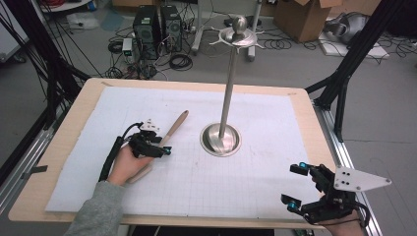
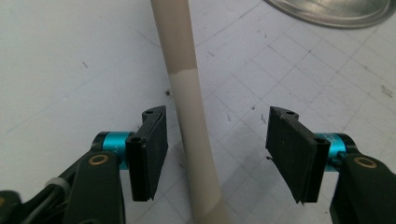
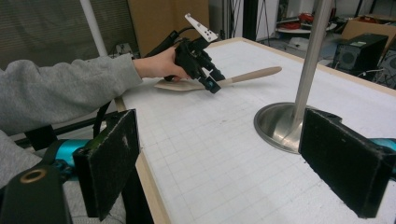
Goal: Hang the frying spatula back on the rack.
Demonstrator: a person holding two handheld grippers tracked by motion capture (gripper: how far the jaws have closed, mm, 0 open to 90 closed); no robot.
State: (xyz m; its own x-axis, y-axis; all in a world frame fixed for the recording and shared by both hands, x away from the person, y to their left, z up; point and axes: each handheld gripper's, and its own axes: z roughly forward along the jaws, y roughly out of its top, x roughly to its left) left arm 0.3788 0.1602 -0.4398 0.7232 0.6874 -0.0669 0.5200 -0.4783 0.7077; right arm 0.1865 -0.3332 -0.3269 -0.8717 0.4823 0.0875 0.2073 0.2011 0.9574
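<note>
A pale wooden spatula [image 1: 176,125] lies on the white grid mat [image 1: 246,162], its handle pointing toward the far side. My left gripper [image 1: 164,147] hangs over the handle, open, with one jaw on each side of it and neither touching. In the left gripper view the handle [image 2: 184,93] runs up between the black pads [image 2: 149,149], closer to the left one. My right gripper [image 1: 294,186] is open at the table's near right corner with nothing between its jaws. In the right gripper view the left gripper [image 3: 212,81] and the spatula [image 3: 252,74] show farther off.
A tall metal stand [image 1: 228,93] with a round base [image 1: 221,139] and hooked arms on top rises from the mat's middle, just right of the spatula. Black frame legs [image 1: 344,73] flank the table. Computer towers [image 1: 147,29], cables and cardboard boxes lie on the floor beyond.
</note>
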